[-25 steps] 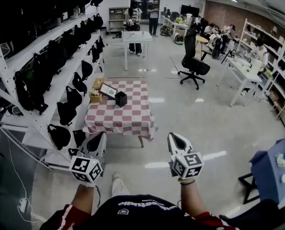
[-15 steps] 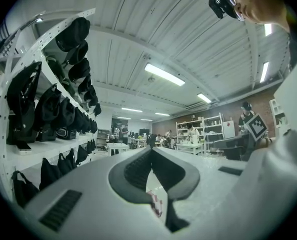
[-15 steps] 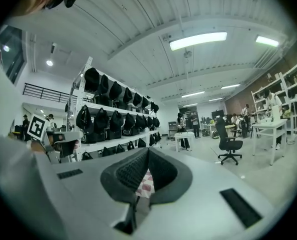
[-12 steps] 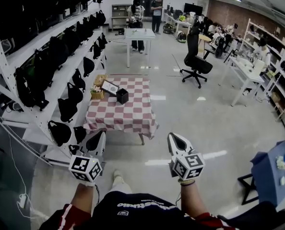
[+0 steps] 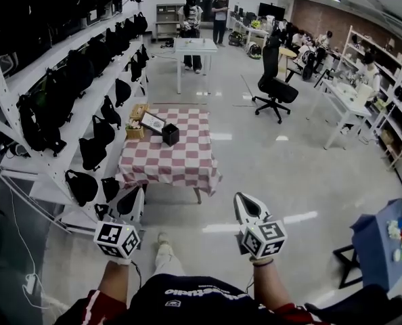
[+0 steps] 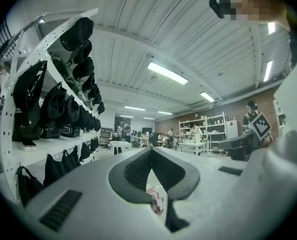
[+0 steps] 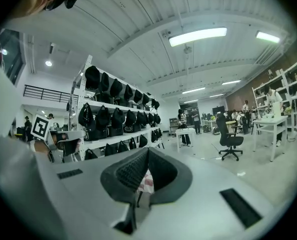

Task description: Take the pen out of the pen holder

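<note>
Fingers together, empty; left gripper, right gripper level.

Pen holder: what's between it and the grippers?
Head view: only bare floor and the near stretch of the checkered tablecloth lie between the left gripper, the right gripper and the pen holder. Nothing else stands there.

I can read no word or number with confidence anywhere. White lettering runs across the wearer's dark shirt, upside down to me and too blurred to spell out. The cubes on the left hand-held gripper and right hand-held gripper carry black-and-white square markers, patterns rather than letters. The framed card on the table is too small to read.
</note>
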A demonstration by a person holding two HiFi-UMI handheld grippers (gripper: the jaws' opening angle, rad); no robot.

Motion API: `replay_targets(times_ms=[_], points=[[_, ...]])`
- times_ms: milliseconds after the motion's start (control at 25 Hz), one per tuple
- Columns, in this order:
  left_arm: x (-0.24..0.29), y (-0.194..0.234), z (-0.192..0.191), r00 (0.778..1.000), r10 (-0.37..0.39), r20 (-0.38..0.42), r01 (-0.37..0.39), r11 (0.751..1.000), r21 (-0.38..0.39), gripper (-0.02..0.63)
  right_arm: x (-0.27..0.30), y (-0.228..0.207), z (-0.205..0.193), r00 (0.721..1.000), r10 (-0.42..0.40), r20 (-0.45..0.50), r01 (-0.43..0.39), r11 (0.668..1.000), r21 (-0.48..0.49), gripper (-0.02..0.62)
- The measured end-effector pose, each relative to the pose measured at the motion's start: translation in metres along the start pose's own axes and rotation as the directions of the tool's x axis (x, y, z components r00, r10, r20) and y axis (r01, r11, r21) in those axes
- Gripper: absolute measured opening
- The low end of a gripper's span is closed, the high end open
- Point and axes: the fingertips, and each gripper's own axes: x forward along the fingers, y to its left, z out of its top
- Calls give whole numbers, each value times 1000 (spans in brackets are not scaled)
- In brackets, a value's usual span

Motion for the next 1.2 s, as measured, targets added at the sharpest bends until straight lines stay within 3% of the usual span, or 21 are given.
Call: replay_targets(times_ms=[680, 1200], points=[[9, 6, -7, 1000, -10, -22, 10, 1000, 2, 5, 13, -1, -3, 1000, 7, -9, -7, 1000, 7, -2], [55, 33, -14, 999, -16, -30, 16, 1000, -12, 5, 60, -14, 2, 999, 19, -31, -19, 1000, -3, -2]])
